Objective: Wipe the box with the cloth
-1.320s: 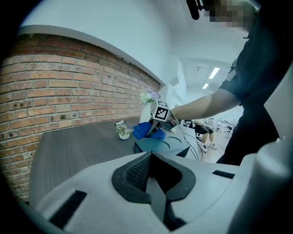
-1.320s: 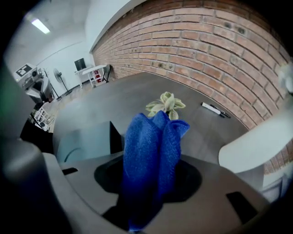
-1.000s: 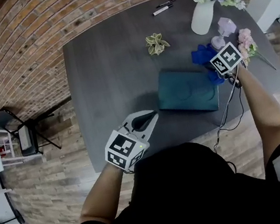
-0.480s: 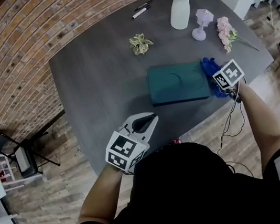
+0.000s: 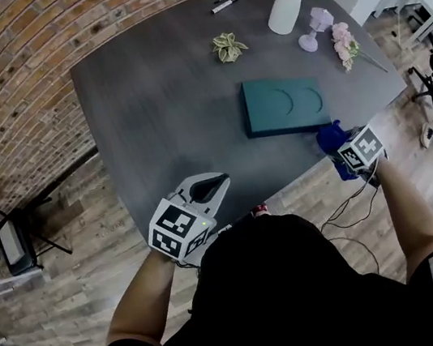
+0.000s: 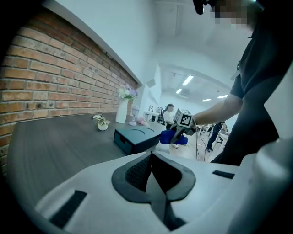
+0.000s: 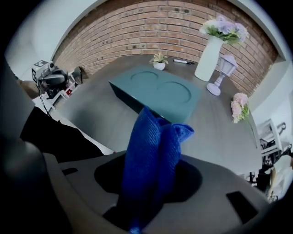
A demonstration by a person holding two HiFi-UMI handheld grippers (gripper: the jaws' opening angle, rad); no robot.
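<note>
My left gripper sat in the lower left of the head view, over the near edge of the dark table. Its jaws were pressed together with nothing between them; in the left gripper view the two dark pads met along one line.

My right gripper was at the lower right of the head view, at the table's near right edge. Its jaws pinched the blue cloth, which stood up folded between them and filled the centre of the right gripper view. In the head view the cloth bunched just below the lower right corner of the teal box. I could not tell whether it touched the box.

The box lay flat near the centre right of the table, and two round recesses showed in its top. In the left gripper view it sat mid-frame, with the cloth just right of it.

Along the far side of the table, at the top of the head view, stood:
- a small potted plant
- a marker pen
- a white vase of flowers
- a lilac lantern ornament
- a pink flower stem, lying furthest right
</note>
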